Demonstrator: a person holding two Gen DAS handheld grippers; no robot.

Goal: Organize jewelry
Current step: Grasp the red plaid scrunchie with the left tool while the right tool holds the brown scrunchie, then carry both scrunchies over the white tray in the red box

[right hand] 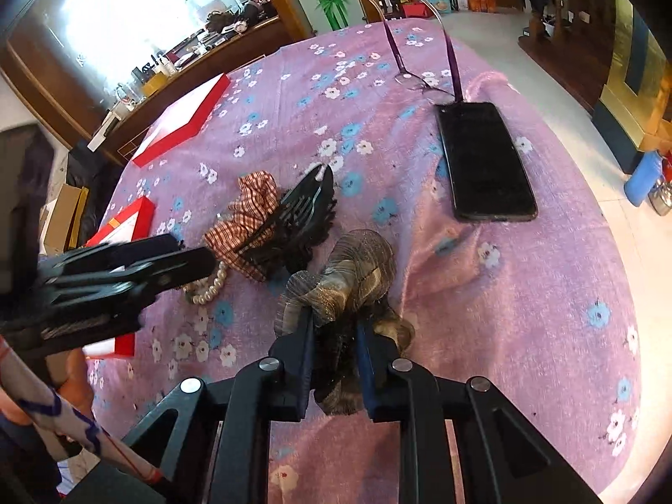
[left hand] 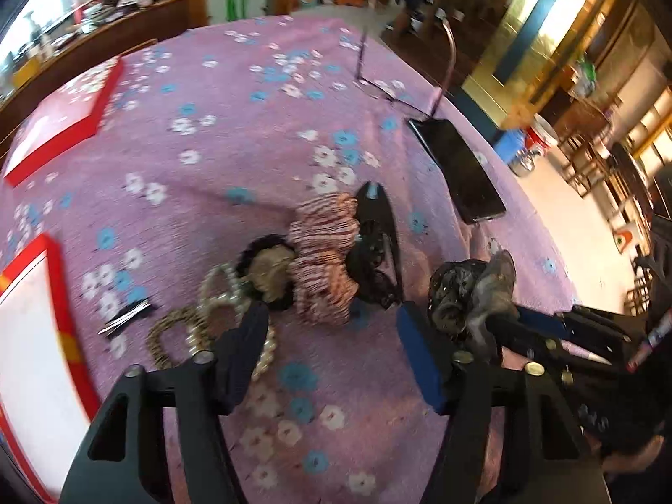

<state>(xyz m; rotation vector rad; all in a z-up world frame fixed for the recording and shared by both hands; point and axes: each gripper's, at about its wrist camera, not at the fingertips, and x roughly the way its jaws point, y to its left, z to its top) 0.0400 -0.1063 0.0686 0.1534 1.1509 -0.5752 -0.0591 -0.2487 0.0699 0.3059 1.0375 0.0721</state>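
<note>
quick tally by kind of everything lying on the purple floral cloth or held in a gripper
Fabric hair pieces: 4 (striped pink scrunchie, black furry scrunchie, black lace clip, grey gauze bow in right gripper)
Pearl and gold bead strands: 2
Red boxes: 2
Black phone: 1
Glasses: 1
Total: 10

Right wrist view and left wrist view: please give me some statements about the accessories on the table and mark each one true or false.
1. The right hand-held gripper is shut on the grey bow hair clip. True.
2. The left hand-held gripper holds the pearl bracelet. False: it is open and holds nothing.
3. The phone lies screen up beside the glasses. True.
4. The checked scrunchie lies inside the red box. False: it lies on the tablecloth.
</note>
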